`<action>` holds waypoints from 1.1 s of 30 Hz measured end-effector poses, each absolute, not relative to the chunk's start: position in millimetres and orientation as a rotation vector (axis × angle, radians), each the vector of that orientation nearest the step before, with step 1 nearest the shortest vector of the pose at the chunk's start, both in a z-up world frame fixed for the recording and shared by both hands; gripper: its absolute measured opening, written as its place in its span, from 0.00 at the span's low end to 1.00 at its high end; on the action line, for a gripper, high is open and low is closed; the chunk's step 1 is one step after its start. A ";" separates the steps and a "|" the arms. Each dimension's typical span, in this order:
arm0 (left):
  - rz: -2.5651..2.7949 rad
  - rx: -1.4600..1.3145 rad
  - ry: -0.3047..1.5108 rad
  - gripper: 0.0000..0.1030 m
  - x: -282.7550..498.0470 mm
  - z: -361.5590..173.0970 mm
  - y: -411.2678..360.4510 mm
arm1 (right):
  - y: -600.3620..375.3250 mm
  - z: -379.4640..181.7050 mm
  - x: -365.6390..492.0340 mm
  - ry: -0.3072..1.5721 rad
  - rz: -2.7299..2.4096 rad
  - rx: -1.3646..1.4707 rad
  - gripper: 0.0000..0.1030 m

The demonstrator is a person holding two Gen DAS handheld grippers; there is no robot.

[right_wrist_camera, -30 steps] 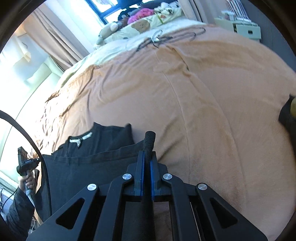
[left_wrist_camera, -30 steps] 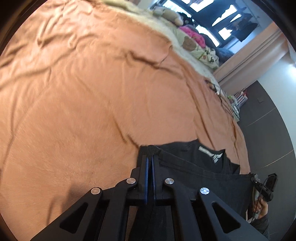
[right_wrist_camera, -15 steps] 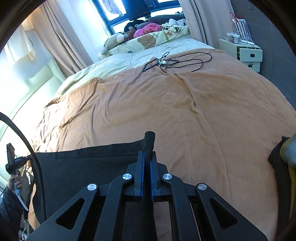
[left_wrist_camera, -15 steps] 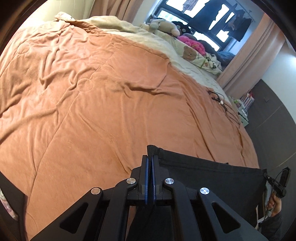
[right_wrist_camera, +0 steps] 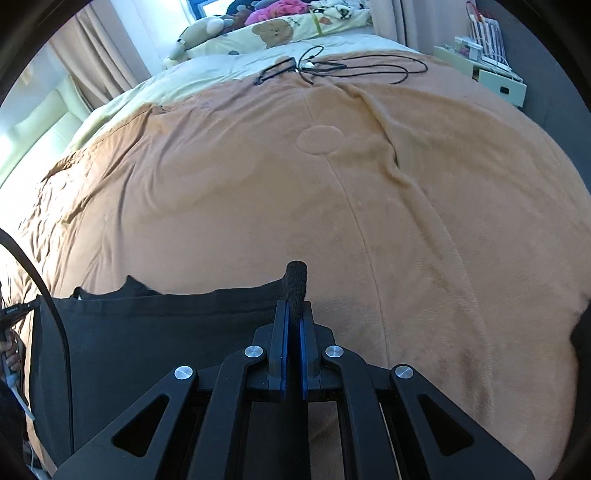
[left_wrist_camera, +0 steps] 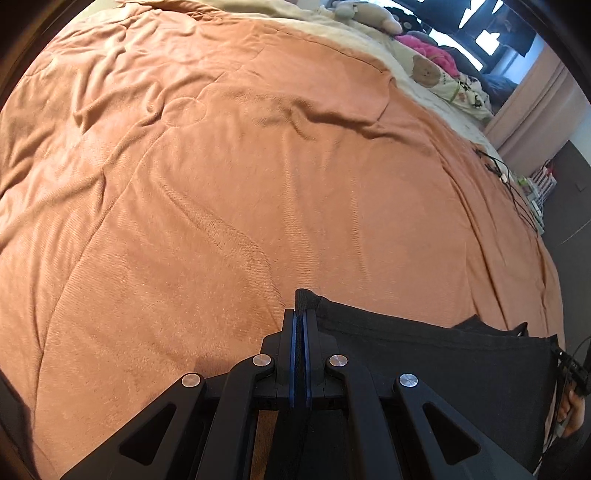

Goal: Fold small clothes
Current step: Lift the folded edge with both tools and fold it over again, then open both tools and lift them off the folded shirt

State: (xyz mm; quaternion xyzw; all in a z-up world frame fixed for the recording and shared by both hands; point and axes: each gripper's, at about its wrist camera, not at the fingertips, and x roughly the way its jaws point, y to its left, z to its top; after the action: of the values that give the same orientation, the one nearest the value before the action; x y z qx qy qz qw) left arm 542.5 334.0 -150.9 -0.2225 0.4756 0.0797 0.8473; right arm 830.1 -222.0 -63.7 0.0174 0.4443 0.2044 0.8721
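A black garment (left_wrist_camera: 436, 365) is held stretched between my two grippers above the brown bedspread (left_wrist_camera: 221, 192). My left gripper (left_wrist_camera: 300, 314) is shut on one corner of it, and a bit of fabric pokes out past the tips. My right gripper (right_wrist_camera: 293, 308) is shut on the other corner of the black garment (right_wrist_camera: 155, 332), with a rolled bit of fabric sticking up between the jaws. A second layer of the garment shows behind the top edge in both views. The lower part hangs out of sight below the grippers.
The bedspread (right_wrist_camera: 332, 206) fills both views. Black cables (right_wrist_camera: 332, 68) lie near the pillows at the far end. Stuffed toys and bedding (right_wrist_camera: 273, 26) sit by the window. A white bedside drawer unit (right_wrist_camera: 487, 74) stands at the right. A dark item (right_wrist_camera: 581, 336) lies at the right edge.
The garment's collar and label dropped behind the taut top edge, then a second layer's edge rose back into sight. Both cameras tilted up, then back down toward the bedspread. Both grippers stayed shut.
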 end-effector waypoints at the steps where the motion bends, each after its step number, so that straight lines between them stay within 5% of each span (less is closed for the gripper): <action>1: 0.168 -0.465 1.000 0.03 542.5 -150.1 334.1 | -220.9 -62.8 829.7 0.925 0.427 0.038 0.01; 11: 0.191 -0.431 0.961 0.03 547.0 -133.1 334.8 | -218.0 -52.7 826.7 0.872 0.433 0.023 0.01; 22: 0.218 -0.399 1.061 0.03 581.7 -170.8 331.0 | -203.6 -91.2 863.5 0.975 0.369 -0.011 0.01; 27: 0.227 -0.381 1.091 0.10 583.0 -166.4 329.1 | -197.1 -95.9 867.8 1.007 0.373 -0.031 0.04; 29: 0.238 -0.371 1.096 0.18 578.8 -161.6 330.1 | -200.5 -92.0 866.6 1.019 0.383 -0.019 0.15; 32: 0.231 -0.405 1.076 0.39 563.0 -148.9 333.9 | -210.5 -81.2 858.3 0.996 0.383 0.003 0.53; 33: 0.227 -0.407 1.067 0.47 558.5 -144.9 334.0 | -213.1 -76.7 854.1 0.985 0.386 0.007 0.55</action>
State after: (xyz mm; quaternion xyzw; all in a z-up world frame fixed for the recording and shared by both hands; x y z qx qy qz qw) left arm 558.5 334.0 -144.9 -0.1923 0.5038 0.1073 0.8353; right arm 854.1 -213.1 -76.7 0.0035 0.4696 0.1843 0.8634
